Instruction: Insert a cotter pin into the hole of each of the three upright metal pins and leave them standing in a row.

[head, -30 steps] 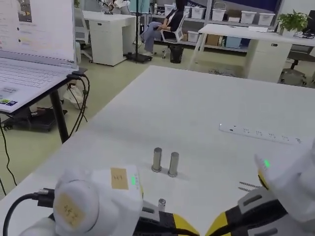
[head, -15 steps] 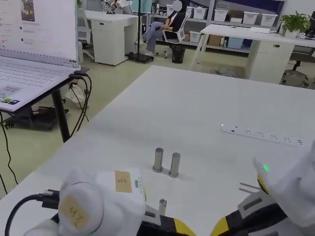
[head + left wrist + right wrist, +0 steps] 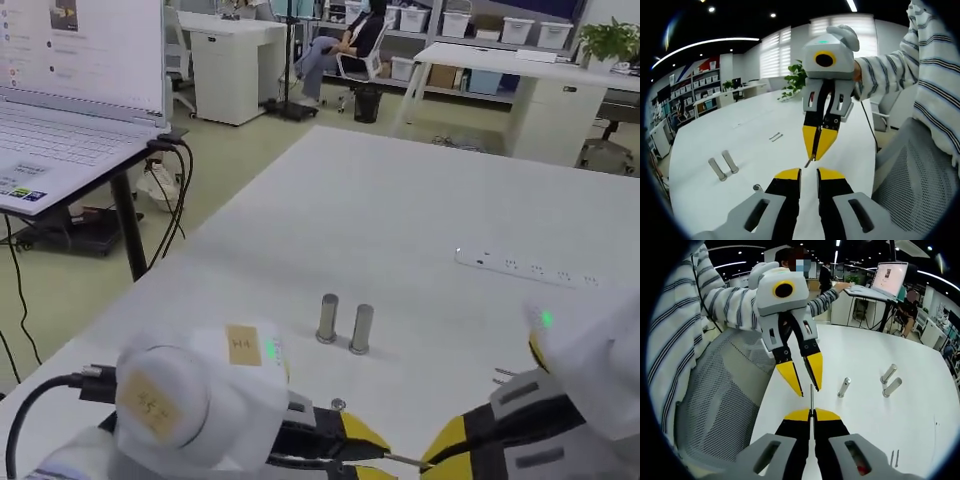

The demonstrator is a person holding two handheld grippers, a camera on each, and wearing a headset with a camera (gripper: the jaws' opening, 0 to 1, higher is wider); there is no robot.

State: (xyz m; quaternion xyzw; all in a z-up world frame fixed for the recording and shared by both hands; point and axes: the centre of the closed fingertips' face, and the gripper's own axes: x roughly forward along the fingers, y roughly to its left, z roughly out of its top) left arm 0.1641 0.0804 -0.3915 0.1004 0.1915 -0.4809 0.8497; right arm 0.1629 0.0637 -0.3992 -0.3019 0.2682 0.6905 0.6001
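Left pin (image 3: 328, 318) and right pin (image 3: 361, 329), short grey cylinders, stood upright just beside each other at centre of head view. Third pin (image 3: 338, 405) stood apart at lower centre, only its top showing. Thin cotter pin (image 3: 811, 399) stuck straight out of the clamped right gripper (image 3: 812, 412), low centre of right gripper view. Spare cotters (image 3: 502, 377) lay flat at lower right of head view.

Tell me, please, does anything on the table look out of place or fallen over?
Nothing has fallen. One metal pin stands alone, apart from the other two metal pins, so the three make no row yet. The right gripper is shut on a cotter pin.
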